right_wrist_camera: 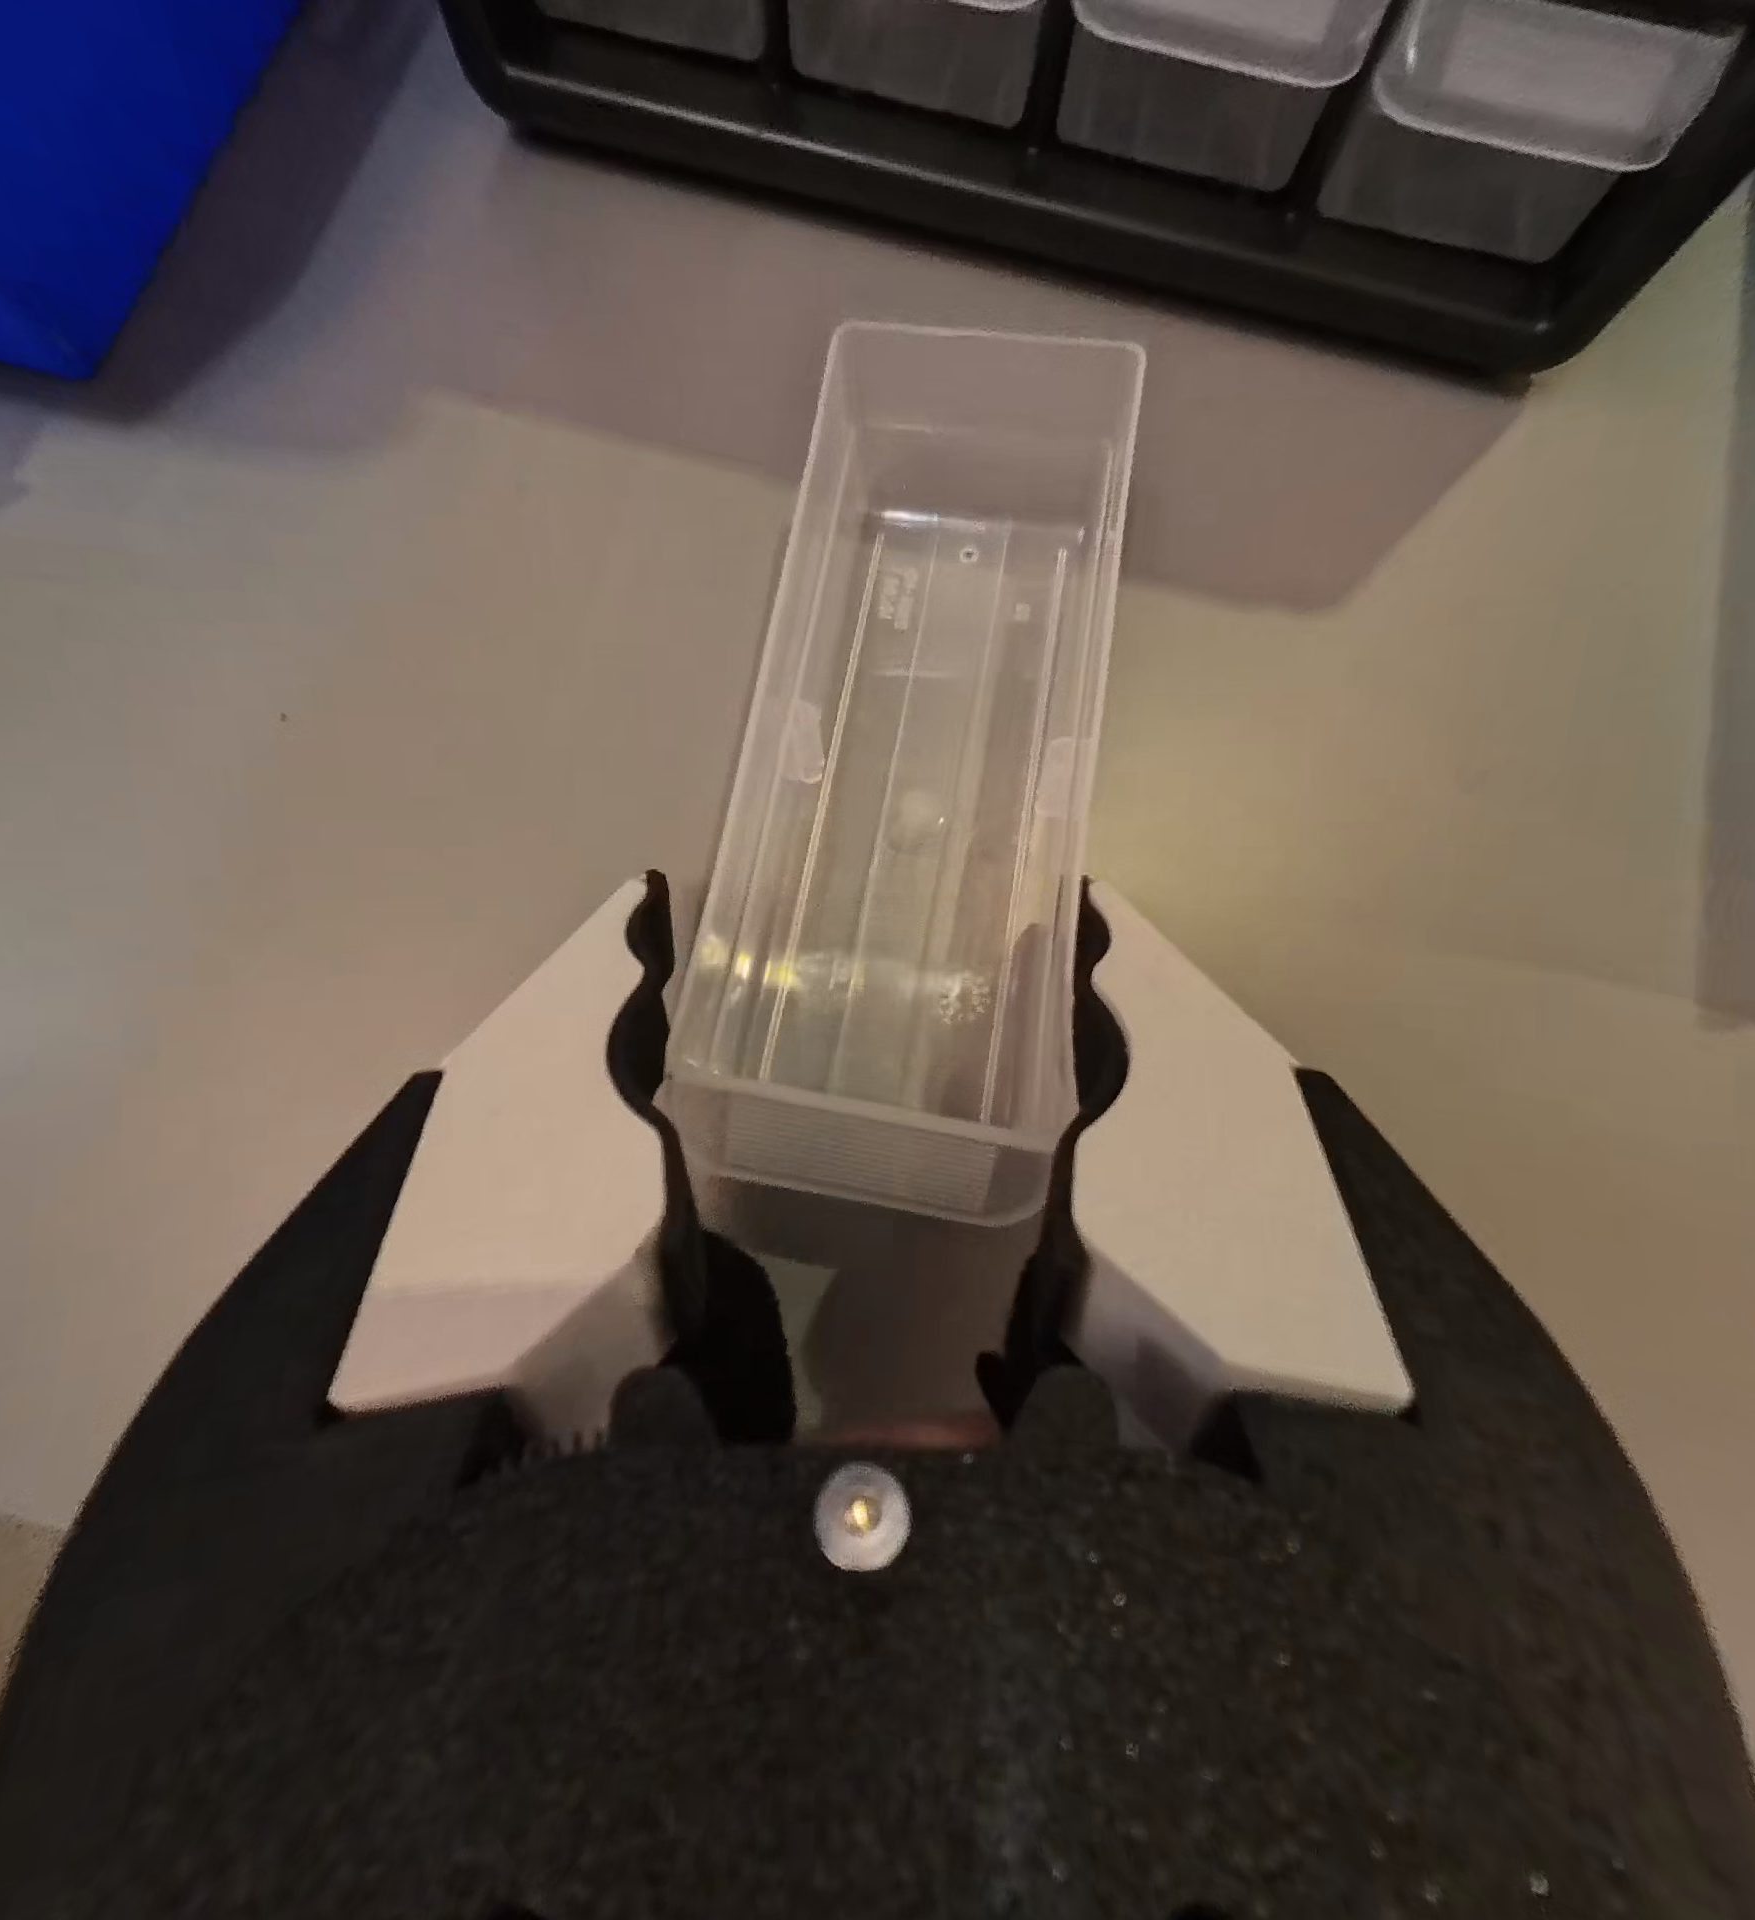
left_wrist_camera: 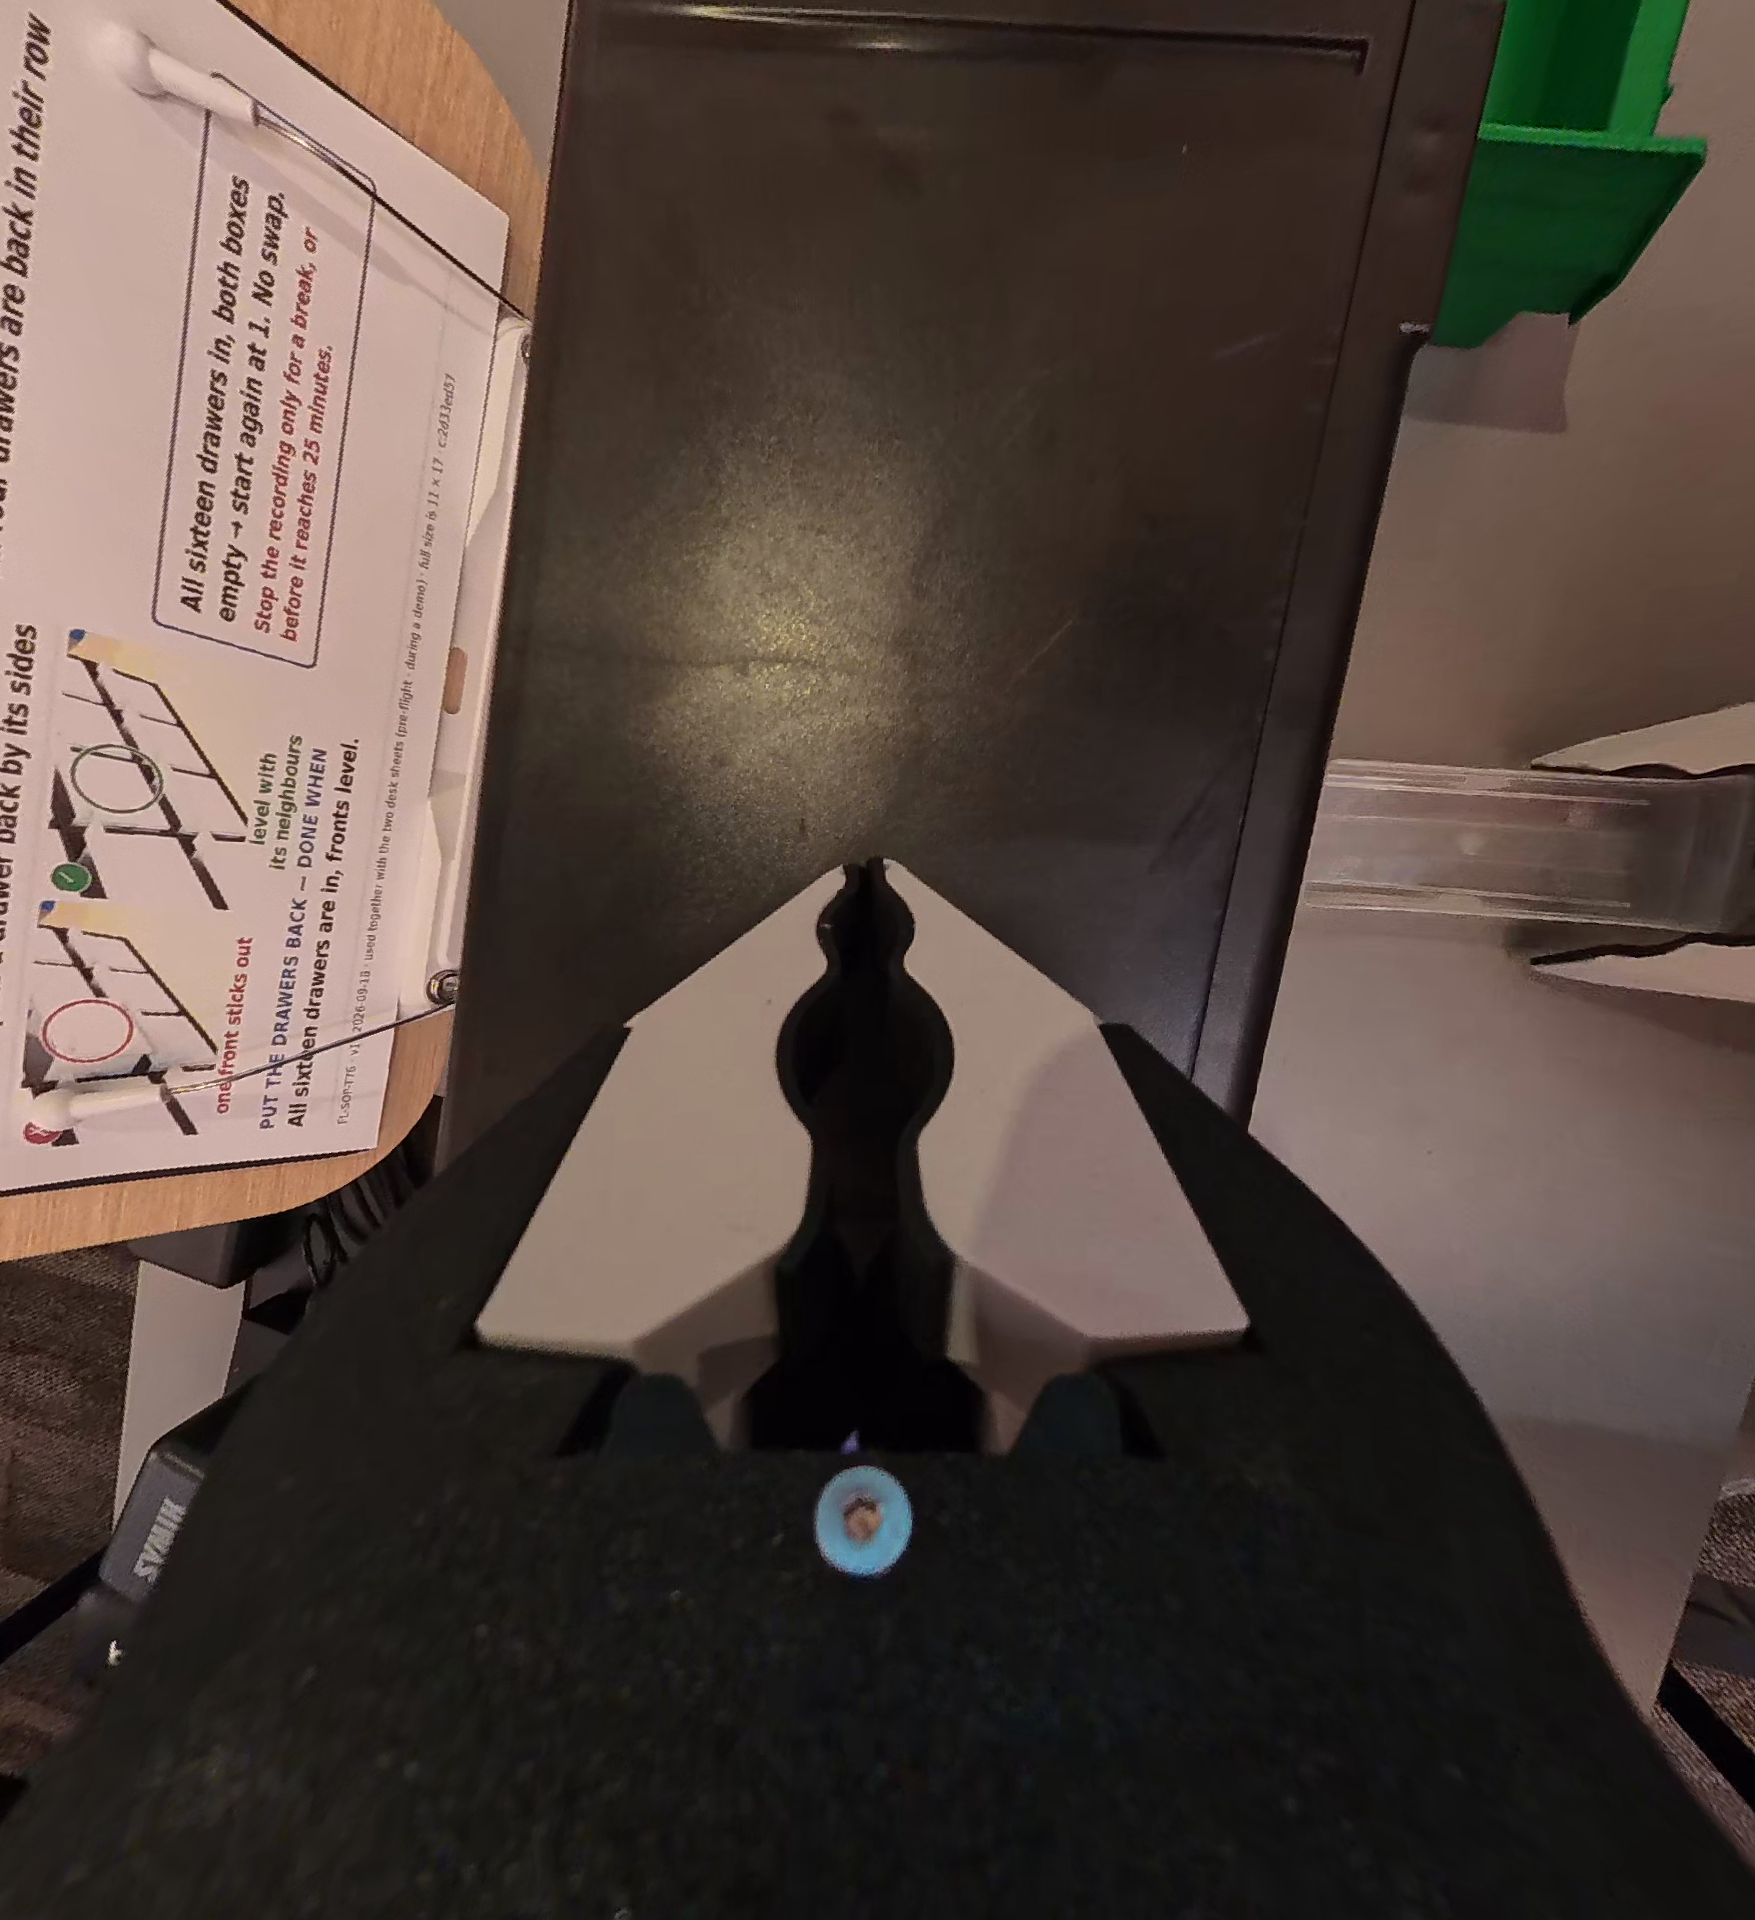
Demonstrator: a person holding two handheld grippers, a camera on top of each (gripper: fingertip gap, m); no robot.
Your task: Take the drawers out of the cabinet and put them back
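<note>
Clear plastic drawer (right_wrist_camera: 904, 769) sits pinched by its sides in my right hand-held gripper (right_wrist_camera: 868, 914), over the counter (right_wrist_camera: 281, 779) short of the cabinet (right_wrist_camera: 1060, 239), whose top is cropped. My left hand-held gripper (left_wrist_camera: 868, 868), fully closed, empty, meets the cabinet's dark top.

Left gripper (left_wrist_camera: 868, 868): matt black body, grainy rough texture, smooth off-white finger plates, jaws together. Cabinet top (left_wrist_camera: 956, 468): black plastic, semi-gloss, fine scratches, soft glare patch at centre. At 9 o'clock, desk (left_wrist_camera: 494, 125) in light wood-grain laminate, with a glossy printed paper sheet (left_wrist_camera: 177, 520) on it. Green bin (left_wrist_camera: 1579, 187) at 1 o'clock: matt plastic. Right gripper (right_wrist_camera: 868, 935): same rough black finish, clamped on a clear, smooth, glossy plastic drawer (right_wrist_camera: 935, 727). Table (right_wrist_camera: 333, 779): smooth matt grey. Blue bin (right_wrist_camera: 73, 156) at 10 o'clock: slightly glossy.
</note>
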